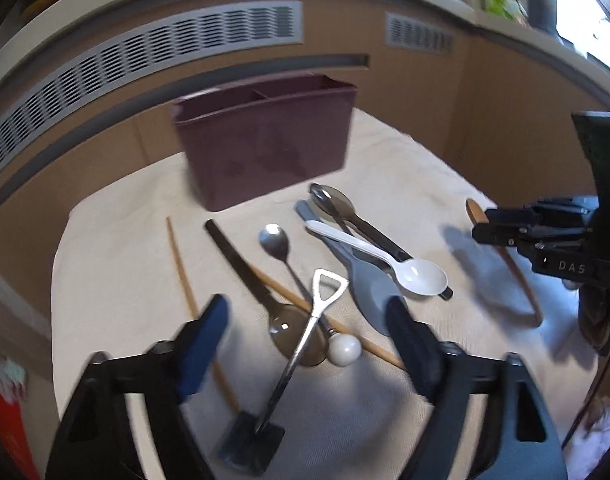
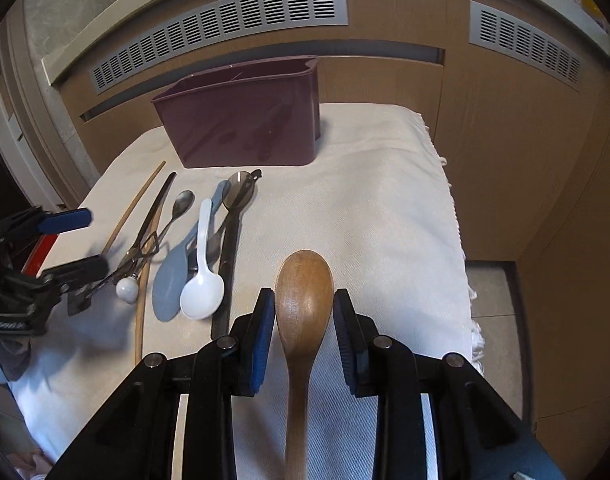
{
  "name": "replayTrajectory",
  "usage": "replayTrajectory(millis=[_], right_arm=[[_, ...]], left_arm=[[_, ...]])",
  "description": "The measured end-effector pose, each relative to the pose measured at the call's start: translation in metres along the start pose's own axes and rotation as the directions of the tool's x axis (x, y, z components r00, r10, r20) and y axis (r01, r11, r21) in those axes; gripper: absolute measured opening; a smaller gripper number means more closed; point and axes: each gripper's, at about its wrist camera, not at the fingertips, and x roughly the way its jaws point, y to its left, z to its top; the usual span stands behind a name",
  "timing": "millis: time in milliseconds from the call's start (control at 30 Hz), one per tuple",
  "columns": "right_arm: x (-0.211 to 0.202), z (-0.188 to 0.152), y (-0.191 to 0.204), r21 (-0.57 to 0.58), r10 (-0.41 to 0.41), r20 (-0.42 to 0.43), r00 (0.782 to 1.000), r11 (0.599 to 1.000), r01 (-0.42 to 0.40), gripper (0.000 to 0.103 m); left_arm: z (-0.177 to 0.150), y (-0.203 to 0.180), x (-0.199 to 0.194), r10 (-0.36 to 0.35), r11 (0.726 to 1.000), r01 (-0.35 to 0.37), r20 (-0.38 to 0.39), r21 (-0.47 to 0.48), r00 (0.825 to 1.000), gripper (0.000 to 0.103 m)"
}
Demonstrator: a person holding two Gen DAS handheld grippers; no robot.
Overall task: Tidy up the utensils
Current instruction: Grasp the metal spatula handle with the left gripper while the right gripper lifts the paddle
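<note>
White cloth (image 2: 365,208) carries the wooden spoon (image 2: 303,292) between the open right gripper (image 2: 303,316) pads: close squarely, lift level toward the maroon caddy (image 2: 241,128); the left gripper (image 1: 305,344) hovers open over the shovel-handled spoon (image 1: 301,356).

spoons (image 2: 202,294) 6 | chopsticks (image 1: 179,264) 2 | caddy (image 2: 241,120) 1 | spatula (image 1: 252,446) 1

My counter is covered by a cream cloth (image 2: 365,200). On the cloth stand a maroon caddy (image 2: 245,120) at the back and, nearer me, a wooden spoon (image 2: 305,288), a white plastic spoon (image 2: 203,280), a grey-blue spatula (image 2: 173,276), a bamboo chopstick (image 1: 181,268) and a shovel-handled spoon (image 1: 305,336).
</note>
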Motion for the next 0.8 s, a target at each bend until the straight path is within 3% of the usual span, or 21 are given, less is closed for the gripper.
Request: replayTrajectory(millis=[200,333,467,667,800], right_arm=[[0.001,-0.008,-0.006,0.036,0.029,0.012,0.999,0.999,-0.030,0.028],[0.004,-0.011,-0.012,0.057,0.049,0.009,0.999,0.997,-0.050,0.028],[0.006,-0.013,-0.013,0.065,0.062,0.007,0.998,0.996,-0.063,0.028],[0.007,-0.013,-0.014,0.067,0.068,0.013,0.998,0.995,-0.068,0.028],[0.005,-0.013,-0.013,0.062,0.057,0.021,0.998,0.996,-0.058,0.028]], left_arm=[[0.018,-0.009,0.029,-0.030,0.992,0.046,-0.131,0.122,0.991,0.055],[0.025,-0.005,0.039,-0.005,0.988,0.030,-0.164,0.154,0.986,0.052],[0.027,-0.003,0.050,-0.049,0.989,0.081,-0.239,0.126,0.970,0.040],[0.034,-0.001,0.058,-0.063,0.994,0.084,-0.248,0.076,0.967,0.024],[0.032,-0.002,0.055,-0.043,0.996,0.060,-0.224,0.069,0.974,0.024]])
